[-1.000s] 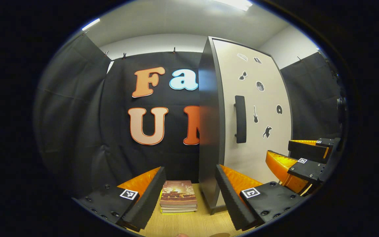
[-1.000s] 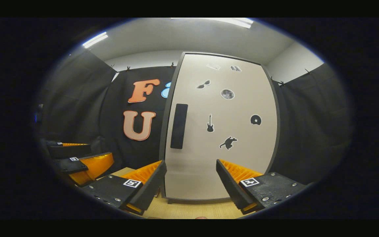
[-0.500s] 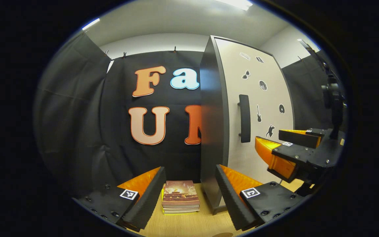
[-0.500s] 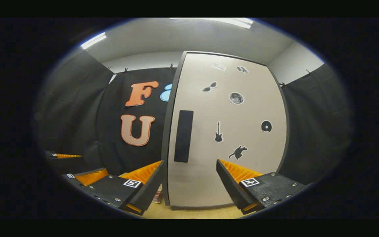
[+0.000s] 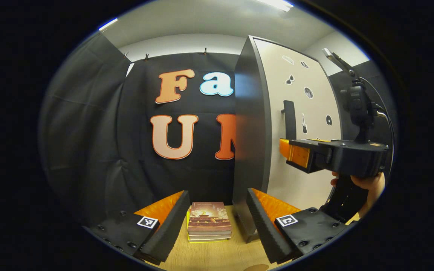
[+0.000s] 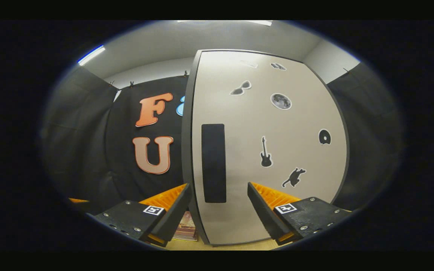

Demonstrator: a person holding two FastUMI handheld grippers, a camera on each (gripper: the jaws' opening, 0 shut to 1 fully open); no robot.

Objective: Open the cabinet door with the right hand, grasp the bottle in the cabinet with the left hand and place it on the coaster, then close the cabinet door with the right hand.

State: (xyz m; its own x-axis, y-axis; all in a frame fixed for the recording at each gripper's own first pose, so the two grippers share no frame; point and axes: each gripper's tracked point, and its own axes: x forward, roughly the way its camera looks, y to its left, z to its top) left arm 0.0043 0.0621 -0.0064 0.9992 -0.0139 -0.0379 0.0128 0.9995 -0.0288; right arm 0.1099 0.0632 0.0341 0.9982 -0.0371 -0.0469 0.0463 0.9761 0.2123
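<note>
Down at the left of the left gripper view, the left gripper (image 5: 217,222) is hanging with its fingers spread wide and nothing between them. Just beyond them a small stack of brown-covered books (image 5: 208,226) is lying flat on the pale wooden tabletop (image 5: 217,258), its near edge facing the camera. Next to the right, the tall cabinet with dark side panel (image 5: 249,143) is standing upright, its base partly hidden behind the left gripper's right finger. Its pale grey flat cabinet door (image 5: 307,113) is sitting shut, so the bottle inside is hidden. The long black bar handle (image 5: 289,119) is running vertically down the door, and its lower end is being covered by the right gripper (image 5: 290,153), which is hovering level at handle height, just beside or touching the handle; which one cannot be told from here. A person's hand (image 5: 367,186) is gripping that tool from below, cut off at the view's edge.

In the right gripper view, the right gripper (image 6: 217,212) is spread wide, its fingers straddling the lower end of the handle (image 6: 213,162) without clearly pressing it. The door (image 6: 277,150) is facing the camera squarely, with small dark stickers (image 6: 265,152) scattered to the right of the handle, the top ones too blurred to make out. A corner of the books (image 6: 185,229) is peeking out behind the left finger.
</note>
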